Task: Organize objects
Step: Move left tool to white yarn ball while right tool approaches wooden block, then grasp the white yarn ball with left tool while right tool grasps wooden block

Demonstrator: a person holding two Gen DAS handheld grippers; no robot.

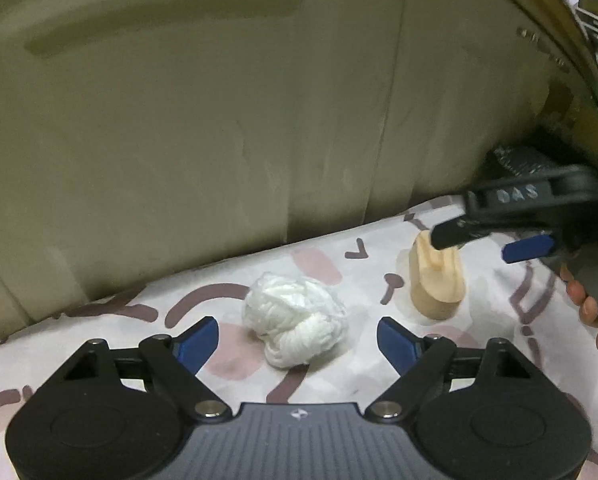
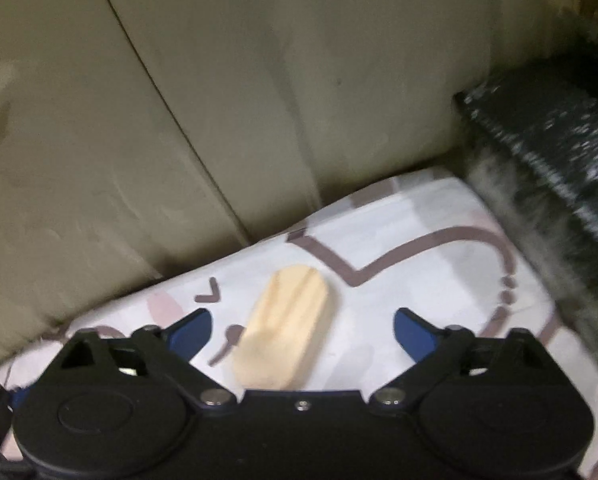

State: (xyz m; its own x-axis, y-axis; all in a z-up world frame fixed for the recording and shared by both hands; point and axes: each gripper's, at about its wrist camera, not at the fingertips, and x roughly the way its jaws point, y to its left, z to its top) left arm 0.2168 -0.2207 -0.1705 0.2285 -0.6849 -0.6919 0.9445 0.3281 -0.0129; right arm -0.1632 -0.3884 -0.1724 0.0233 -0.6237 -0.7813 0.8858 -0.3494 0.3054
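A home bedroom: patterned bedsheet (image 1: 379,236) against a padded beige headboard (image 1: 219,140).

Dim, warm indoor light in both views, no glare; soft shadows fall beside the white yarn ball (image 1: 295,320) and the wooden block (image 1: 437,280) on the patterned sheet (image 1: 339,376). Heavy fisheye bend and dark vignette at the corners. Right wrist view is motion-smeared, worst on the dark fuzzy fabric (image 2: 559,184) at right; left wrist view is sharper, background soft.
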